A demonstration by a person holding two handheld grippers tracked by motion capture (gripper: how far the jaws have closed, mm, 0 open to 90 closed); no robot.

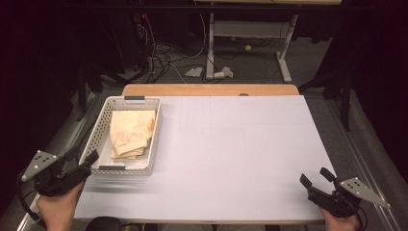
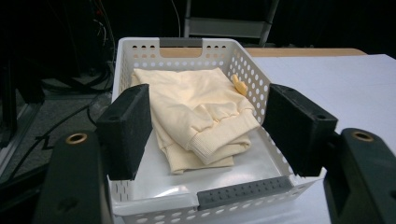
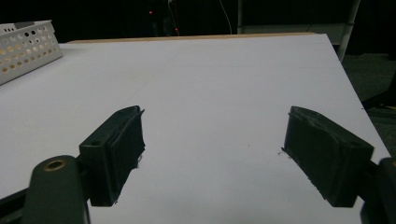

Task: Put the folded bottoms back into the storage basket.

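Folded cream cloth garment (image 2: 198, 119) lies inside the white perforated plastic basket (image 1: 153, 144), at 10 o'clock on the white table sheet (image 1: 240, 154). Nothing is gripped yet, so the work looks barely begun. Left gripper (image 2: 208, 128) is at the basket's near rim, jaws spread, empty. Right gripper (image 1: 318, 179) is at 4 o'clock, jaws spread, well apart. The basket walls may hinder reaching in; the sheet is otherwise bare.

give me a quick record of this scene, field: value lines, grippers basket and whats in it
left gripper: open, at the basket's near end
right gripper: open, over bare table, holding nothing
basket: white, perforated, at the table's left side
garment: cream, folded, lying inside the basket
table: white top
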